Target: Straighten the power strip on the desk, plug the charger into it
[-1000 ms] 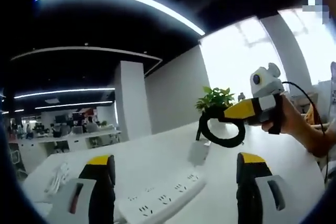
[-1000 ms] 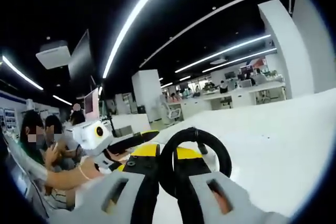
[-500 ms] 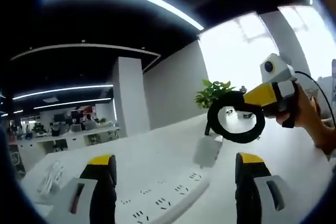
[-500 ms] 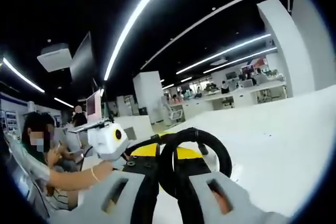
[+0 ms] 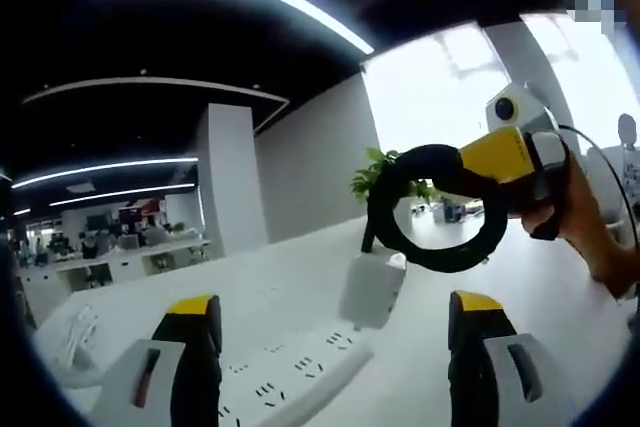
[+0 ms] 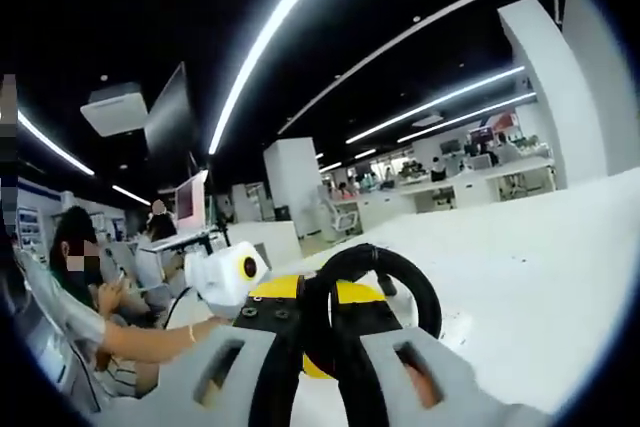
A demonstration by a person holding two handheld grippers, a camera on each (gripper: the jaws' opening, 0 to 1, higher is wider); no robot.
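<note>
A white power strip (image 5: 285, 382) lies on the white desk (image 5: 300, 282), low between my left gripper's jaws. My left gripper (image 5: 337, 303) is open with nothing held. My right gripper (image 5: 450, 175) comes in from the right with yellow jaws, shut on a black coiled cable (image 5: 432, 209). A white charger (image 5: 371, 288) hangs from that coil, just above the desk past the strip's far end. In the right gripper view, my right gripper (image 6: 320, 299) is shut on the black cable loop (image 6: 405, 282); the charger is hidden there.
A potted plant (image 5: 384, 171) stands at the desk's far edge by a bright window. White items (image 5: 75, 332) lie at the desk's left. A person's hand (image 5: 585, 237) holds the right gripper. People sit at the left (image 6: 85, 277); open white desk surface (image 6: 540, 247) stretches to the right.
My right gripper has carried the cable coil and charger leftward and closer in the left gripper view. The charger now hangs nearer the strip's end. Both grippers keep their state.
</note>
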